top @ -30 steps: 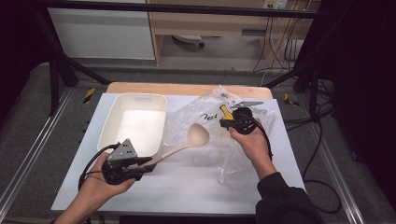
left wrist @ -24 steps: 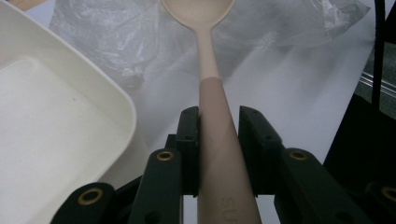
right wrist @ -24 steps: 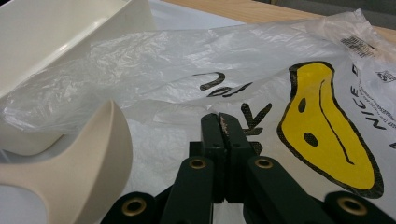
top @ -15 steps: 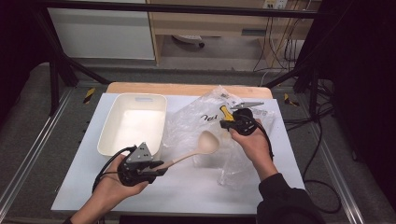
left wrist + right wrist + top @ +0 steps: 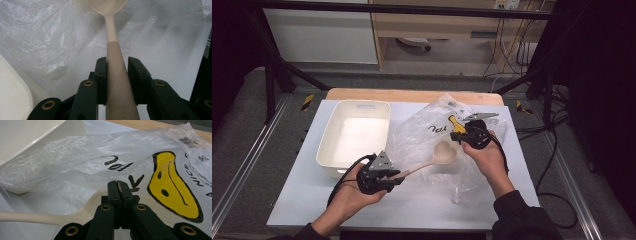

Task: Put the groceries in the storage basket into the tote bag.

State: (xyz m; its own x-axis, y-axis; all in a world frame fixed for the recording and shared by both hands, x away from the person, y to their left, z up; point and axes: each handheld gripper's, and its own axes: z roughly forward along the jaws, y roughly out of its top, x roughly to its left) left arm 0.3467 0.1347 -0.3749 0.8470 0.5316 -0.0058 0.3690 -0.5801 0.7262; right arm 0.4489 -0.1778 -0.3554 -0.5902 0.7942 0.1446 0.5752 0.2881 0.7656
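Here the left gripper [image 5: 398, 175] is clamping the handle of a beige spoon [image 5: 438, 155], whose bowl is hanging at the mouth of a clear plastic bag [image 5: 432, 131] lying toward the tabletop's far right corner. The right gripper [image 5: 458, 135], jaws pressed together on a fold of the bag's film, is lifting that edge. The risk, I judge, is the thin film slipping from the pinch, or the bowl snagging the limp lower layer and pushing the bag toward the white tray [image 5: 354, 135] near the far left corner.
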